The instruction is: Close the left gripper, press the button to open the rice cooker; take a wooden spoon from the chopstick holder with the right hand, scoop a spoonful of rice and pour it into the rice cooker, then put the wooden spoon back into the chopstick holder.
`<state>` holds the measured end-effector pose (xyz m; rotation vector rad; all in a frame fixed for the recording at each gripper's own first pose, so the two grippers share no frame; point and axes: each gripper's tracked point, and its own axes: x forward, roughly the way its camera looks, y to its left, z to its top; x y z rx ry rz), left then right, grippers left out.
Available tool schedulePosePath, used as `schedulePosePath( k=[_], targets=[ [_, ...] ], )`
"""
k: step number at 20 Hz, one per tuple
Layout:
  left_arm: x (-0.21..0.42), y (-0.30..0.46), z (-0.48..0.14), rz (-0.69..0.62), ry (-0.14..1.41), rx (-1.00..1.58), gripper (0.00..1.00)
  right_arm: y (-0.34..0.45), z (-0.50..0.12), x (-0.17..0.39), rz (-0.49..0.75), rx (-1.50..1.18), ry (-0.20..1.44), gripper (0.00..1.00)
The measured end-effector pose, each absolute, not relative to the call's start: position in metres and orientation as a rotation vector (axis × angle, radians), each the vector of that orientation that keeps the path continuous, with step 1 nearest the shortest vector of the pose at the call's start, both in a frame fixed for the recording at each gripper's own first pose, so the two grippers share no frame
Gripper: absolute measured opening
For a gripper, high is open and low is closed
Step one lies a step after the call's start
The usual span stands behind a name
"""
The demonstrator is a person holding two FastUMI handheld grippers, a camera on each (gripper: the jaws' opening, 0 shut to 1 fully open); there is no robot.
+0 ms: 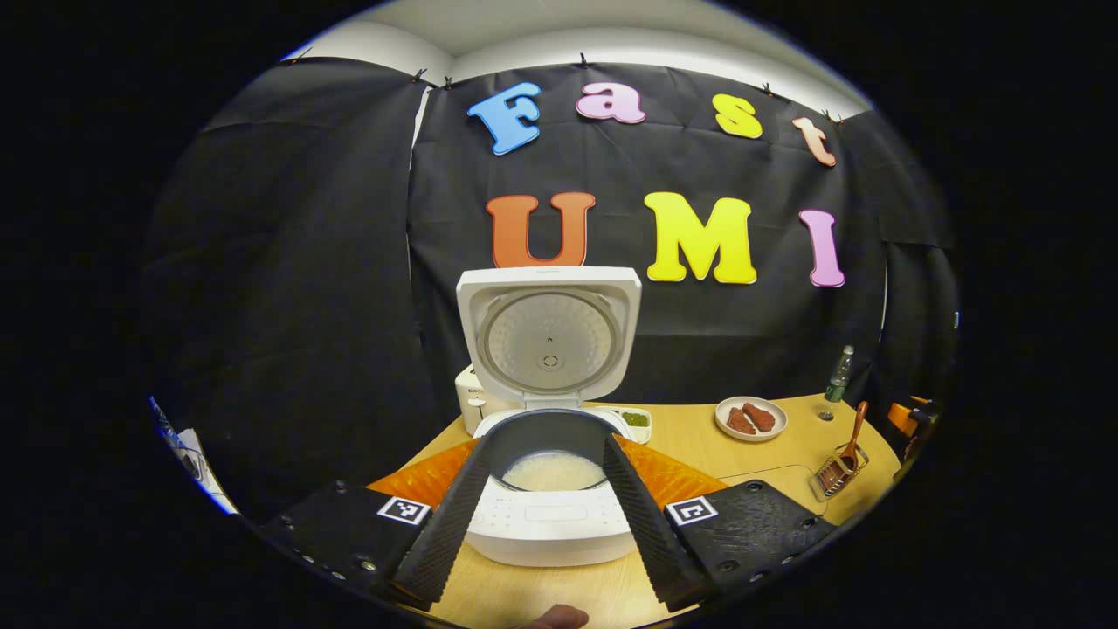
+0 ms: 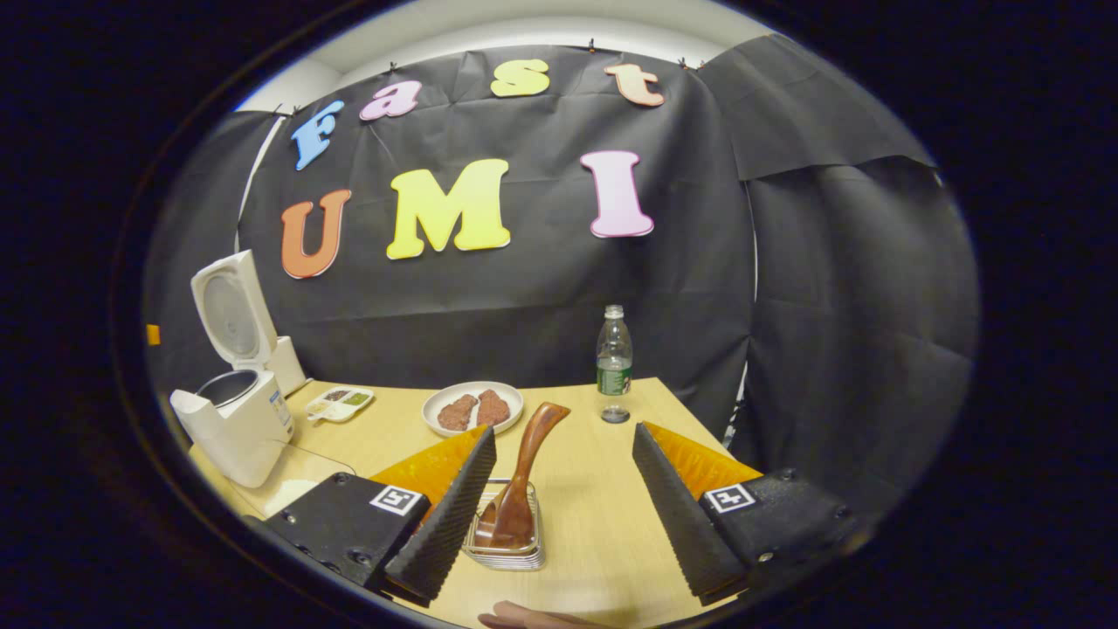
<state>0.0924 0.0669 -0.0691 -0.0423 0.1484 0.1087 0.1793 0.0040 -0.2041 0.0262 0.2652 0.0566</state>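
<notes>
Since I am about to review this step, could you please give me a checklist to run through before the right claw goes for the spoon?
1. White rice cooker lid raised: ok.
2. White rice already in its dark inner pot: ok.
3. Brown wooden spoon standing in the clear holder: ok.
4. Right claw open, handle between its fingers but untouched: ok.
5. Left claw open, holding nothing: ok.
6. Rice supply to scoop from: cannot tell.

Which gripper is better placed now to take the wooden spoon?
The right gripper: its open fingers frame the brown wooden spoon standing in the wire chopstick holder. The left gripper faces the open white rice cooker.
</notes>
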Motion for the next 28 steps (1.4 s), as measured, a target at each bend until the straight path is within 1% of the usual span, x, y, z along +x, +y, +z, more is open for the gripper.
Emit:
schedulePosePath(
  k=[2,3,4,7,9,11,12,13,14,15,17,18,19,20,22,23,24,26,28],
  targets=[
    [0.076,0.059,-0.066,0.084,0.121,-0.074,0.88,0.009,-0.217,0.189,0.07,0.044,0.305,1.0],
    [0.069,0.057,-0.065,0.078,0.108,-0.09,0.96,0.014,-0.225,0.194,0.08,0.054,0.329,1.0],
    [0.062,0.052,-0.066,0.062,0.099,-0.103,0.98,0.019,-0.233,0.199,0.092,0.062,0.352,0.99],
    [0.035,0.04,-0.073,0.034,0.082,-0.101,0.94,0.031,-0.253,0.219,0.116,0.08,0.409,1.0],
    [0.017,0.04,-0.074,0.038,0.05,-0.073,0.94,0.037,-0.261,0.231,0.129,0.099,0.436,1.0],
    [-0.002,0.038,-0.08,0.037,0.03,-0.052,0.94,0.046,-0.269,0.24,0.161,0.127,0.453,0.98],
    [-0.011,0.036,-0.085,0.031,0.027,-0.048,0.94,0.047,-0.273,0.243,0.159,0.144,0.465,0.99],
    [-0.02,0.037,-0.091,0.028,0.03,-0.043,0.94,0.047,-0.276,0.247,0.156,0.158,0.475,0.98],
    [-0.027,0.039,-0.098,0.03,0.033,-0.037,0.94,0.047,-0.279,0.25,0.153,0.174,0.487,0.92],
    [-0.032,0.042,-0.103,0.036,0.034,-0.026,0.94,0.048,-0.282,0.253,0.148,0.198,0.499,0.92],
    [-0.035,0.047,-0.11,0.037,0.042,0.006,0.94,0.054,-0.285,0.254,0.158,0.265,0.524,0.87],
    [-0.035,0.05,-0.118,0.041,0.062,0.019,0.94,0.057,-0.285,0.257,0.167,0.294,0.53,0.79],
    [-0.036,0.057,-0.125,0.058,0.084,0.028,0.94,0.055,-0.288,0.259,0.151,0.302,0.542,0.77],
    [-0.037,0.065,-0.13,0.078,0.103,0.031,0.94,0.052,-0.294,0.261,0.129,0.307,0.56,0.71],
    [-0.04,0.072,-0.131,0.096,0.108,0.013,0.95,0.059,-0.296,0.263,0.143,0.314,0.576,0.52],
    [-0.042,0.072,-0.129,0.091,0.099,-0.006,0.95,0.056,-0.297,0.265,0.136,0.311,0.569,0.45],
    [-0.043,0.07,-0.128,0.08,0.093,-0.025,0.94,0.057,-0.298,0.265,0.137,0.321,0.575,0.43],
    [-0.046,0.069,-0.129,0.064,0.088,-0.044,0.94,0.052,-0.294,0.263,0.123,0.325,0.566,0.22],
    [-0.048,0.072,-0.127,0.068,0.079,-0.038,0.95,0.044,-0.281,0.259,0.101,0.33,0.523,0.17]
  ],
)
